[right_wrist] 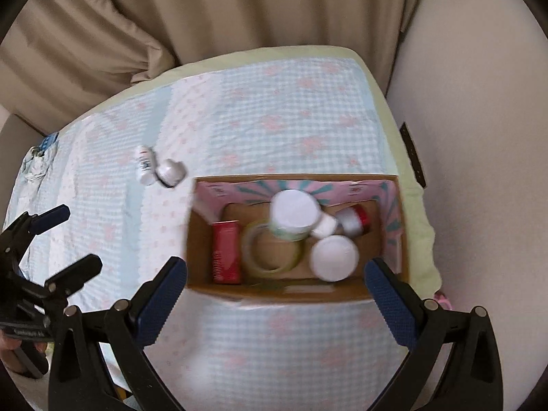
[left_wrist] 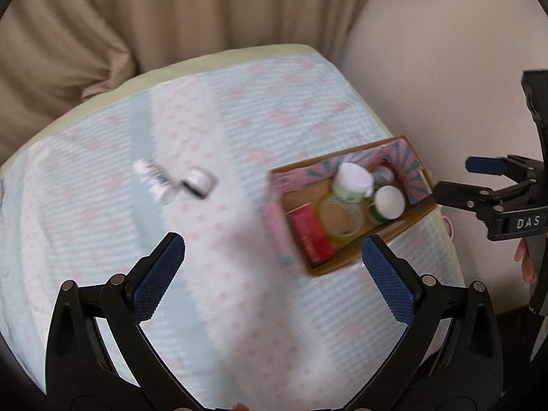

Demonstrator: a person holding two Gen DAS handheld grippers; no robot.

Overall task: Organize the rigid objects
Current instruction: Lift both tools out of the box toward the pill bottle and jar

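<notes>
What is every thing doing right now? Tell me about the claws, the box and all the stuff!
left claw: open, empty
right claw: open, empty
cardboard box: open on top, partly filled
red carton: lying flat in box
tape roll: flat in box
white-lidded jars: in box, lids on
two small white bottles: lying outside box, on blanket

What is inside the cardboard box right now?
The cardboard box holds a red carton, a tape roll, two white-lidded jars and a red-and-silver container. Anything beneath them is covered.
</notes>
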